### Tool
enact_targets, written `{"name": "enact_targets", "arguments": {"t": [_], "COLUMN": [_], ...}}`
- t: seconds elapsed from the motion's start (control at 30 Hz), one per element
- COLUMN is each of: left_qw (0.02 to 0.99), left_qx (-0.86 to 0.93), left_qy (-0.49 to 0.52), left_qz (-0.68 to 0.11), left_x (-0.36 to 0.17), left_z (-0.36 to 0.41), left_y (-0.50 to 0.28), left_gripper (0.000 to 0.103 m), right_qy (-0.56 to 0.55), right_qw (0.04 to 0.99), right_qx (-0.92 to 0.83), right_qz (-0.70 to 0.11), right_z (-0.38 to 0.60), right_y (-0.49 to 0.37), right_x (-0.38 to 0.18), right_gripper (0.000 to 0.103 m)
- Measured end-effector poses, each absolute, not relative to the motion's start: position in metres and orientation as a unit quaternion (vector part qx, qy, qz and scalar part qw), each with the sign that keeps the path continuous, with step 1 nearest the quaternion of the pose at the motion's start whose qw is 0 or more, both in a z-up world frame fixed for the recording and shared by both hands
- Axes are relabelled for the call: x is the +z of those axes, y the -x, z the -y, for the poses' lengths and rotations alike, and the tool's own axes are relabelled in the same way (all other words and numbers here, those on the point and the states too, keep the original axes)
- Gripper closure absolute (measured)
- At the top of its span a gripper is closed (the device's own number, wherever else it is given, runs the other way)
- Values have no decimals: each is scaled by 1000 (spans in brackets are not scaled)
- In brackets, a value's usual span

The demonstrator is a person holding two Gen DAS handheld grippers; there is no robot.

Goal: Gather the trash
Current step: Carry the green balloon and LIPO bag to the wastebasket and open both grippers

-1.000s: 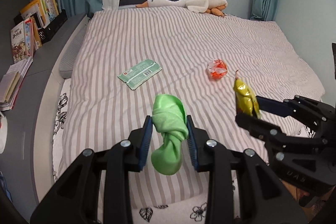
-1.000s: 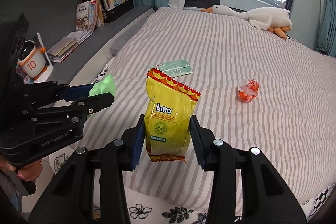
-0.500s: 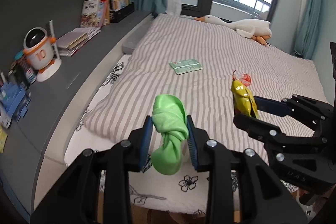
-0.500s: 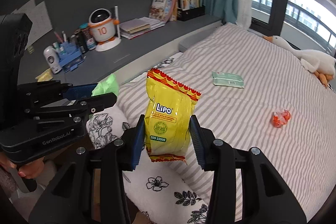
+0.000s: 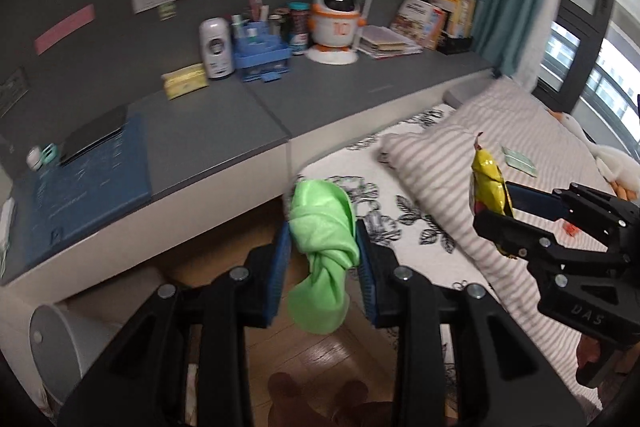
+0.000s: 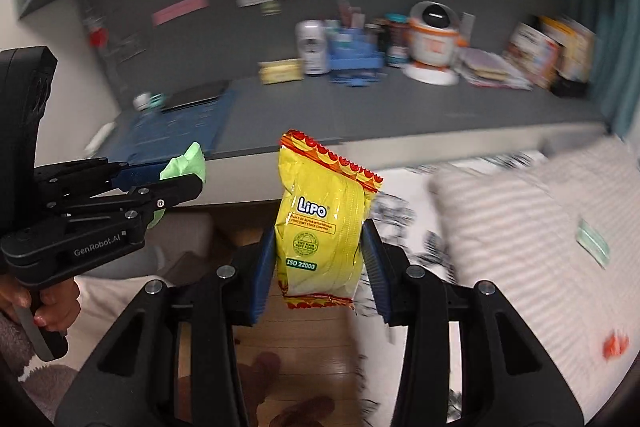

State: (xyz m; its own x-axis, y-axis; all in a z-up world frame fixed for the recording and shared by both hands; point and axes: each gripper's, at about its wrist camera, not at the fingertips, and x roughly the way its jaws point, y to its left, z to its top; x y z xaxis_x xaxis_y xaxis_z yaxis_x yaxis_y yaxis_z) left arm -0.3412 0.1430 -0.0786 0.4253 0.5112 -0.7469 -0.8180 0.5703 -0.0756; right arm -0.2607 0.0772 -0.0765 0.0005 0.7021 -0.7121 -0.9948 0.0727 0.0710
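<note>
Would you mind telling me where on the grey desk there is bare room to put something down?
The grey desk is bare across its middle, between the blue mat on the left and the bed on the right. Its back edge is crowded: yellow box, white dispenser, blue organiser, robot toy, books.

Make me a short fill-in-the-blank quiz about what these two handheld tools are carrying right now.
1. The left gripper is shut on a knotted bag coloured ____.
2. The right gripper is shut on a yellow packet printed with the brand ____.
3. The mint wrapper lies on the ____.
4. The robot toy stands on the grey ____.

Missing words: green; Lipo; bed; desk
</note>
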Motion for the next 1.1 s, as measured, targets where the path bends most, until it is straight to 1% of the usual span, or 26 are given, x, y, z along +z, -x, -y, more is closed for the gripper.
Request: {"name": "enact_targets", "arguments": {"t": [0.17, 0.4, 0.57, 0.67, 0.8, 0.9, 0.93, 0.97, 1.0, 1.03, 1.1], "left_qw": [760, 697, 669, 657, 651, 654, 656, 658, 659, 660, 664], "left_qx": [508, 597, 624, 637, 643, 640, 638, 635, 633, 630, 623], "left_qy": [254, 279, 287, 282, 285, 289, 290, 292, 293, 296, 299], "left_qz": [-318, -282, -285, -288, -285, -281, -280, -281, -282, -283, -285], "left_x": [-68, -56, -53, -54, -59, -63, -65, -68, -70, -73, -78], "left_z": [-137, -117, -114, -115, -121, -127, -130, -134, -138, -140, -145], "left_y": [450, 588, 679, 729, 782, 807, 814, 819, 822, 826, 834], "left_gripper": [71, 71, 71, 71, 71, 71, 71, 71, 71, 71, 71], "right_qy": [266, 285, 275, 281, 285, 292, 293, 295, 296, 297, 299], "right_qw": [591, 502, 460, 443, 426, 423, 423, 424, 423, 426, 425], "right_qx": [709, 779, 805, 816, 823, 822, 821, 819, 817, 814, 811], "right_qz": [-277, -244, -252, -242, -244, -245, -246, -249, -255, -262, -268], "right_z": [-112, -145, -156, -163, -179, -193, -197, -202, -208, -213, -220], "right_y": [355, 496, 582, 634, 686, 720, 730, 738, 744, 748, 758], "right_x": [-73, -70, -74, -75, -82, -88, -91, -93, -96, -98, -102], "right_gripper": [63, 63, 63, 63, 63, 63, 62, 54, 42, 41, 40]}}
